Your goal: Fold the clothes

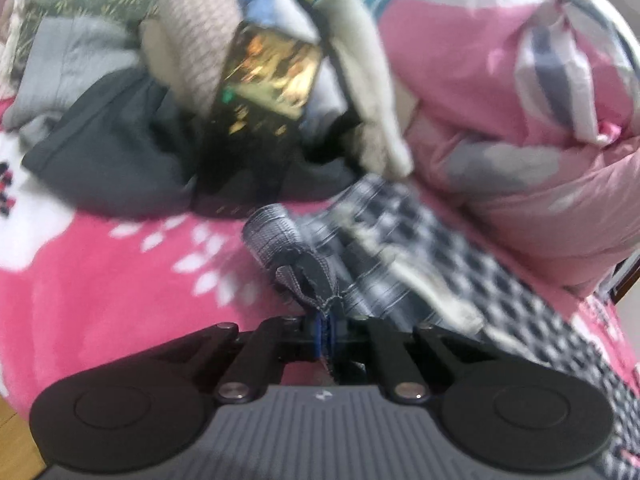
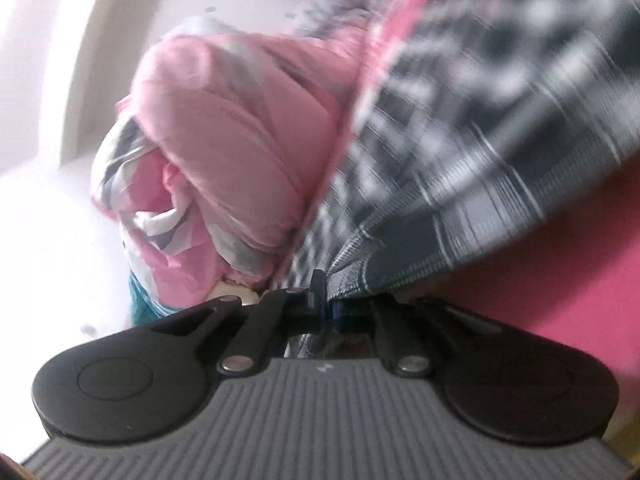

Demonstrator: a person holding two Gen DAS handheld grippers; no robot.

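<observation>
A dark grey and white checked garment lies across the pink bedspread and stretches off to the right. My left gripper is shut on a bunched hem corner of it, the cloth pinched between the blue pads. In the right wrist view the same checked garment fans up and to the right, blurred. My right gripper is shut on another edge of it, which hangs taut from the closed jaws.
A heap of unfolded clothes, dark, grey and knitted, sits behind, with a lit phone screen leaning in it. A rolled pink quilt fills the right side, also in the right wrist view. A white wall stands behind.
</observation>
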